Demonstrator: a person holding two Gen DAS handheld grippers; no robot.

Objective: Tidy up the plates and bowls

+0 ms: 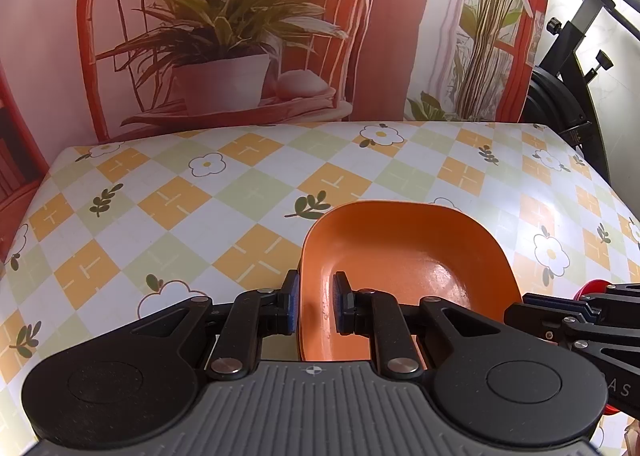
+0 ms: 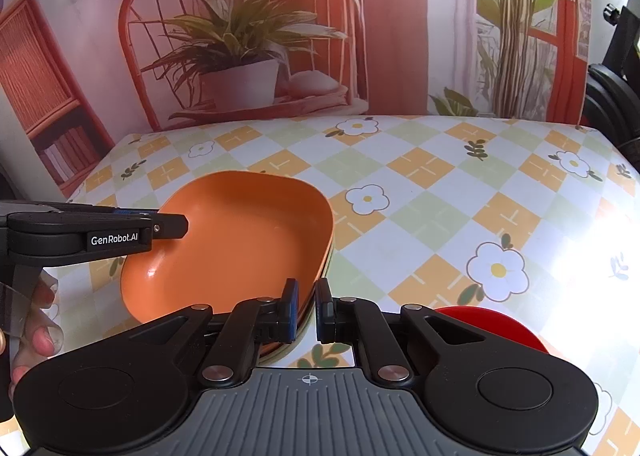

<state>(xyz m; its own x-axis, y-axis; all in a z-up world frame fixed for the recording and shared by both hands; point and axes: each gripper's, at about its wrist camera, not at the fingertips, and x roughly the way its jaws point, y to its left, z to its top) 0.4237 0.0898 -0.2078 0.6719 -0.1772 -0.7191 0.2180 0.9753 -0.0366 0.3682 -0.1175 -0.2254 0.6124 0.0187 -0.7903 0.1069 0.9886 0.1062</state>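
An orange rounded-square bowl (image 1: 404,252) sits on the checked tablecloth. My left gripper (image 1: 316,304) straddles its left rim, one blue pad outside the wall and one inside, shut on it. In the right wrist view the same orange bowl (image 2: 236,240) lies on top of a greenish bowl (image 2: 280,354) whose edge peeks out below. My right gripper (image 2: 307,312) pinches the near right rim, its jaws almost together. The left gripper (image 2: 176,224) shows side-on at the bowl's left edge, and the right gripper (image 1: 516,306) enters the left wrist view from the right.
A red plate (image 2: 492,324) lies on the table (image 2: 440,184) just right of my right gripper; a sliver of the red plate (image 1: 592,288) also shows in the left wrist view. A printed backdrop stands behind the table. A hand (image 2: 36,320) holds the left gripper. An exercise bike (image 1: 568,88) stands at far right.
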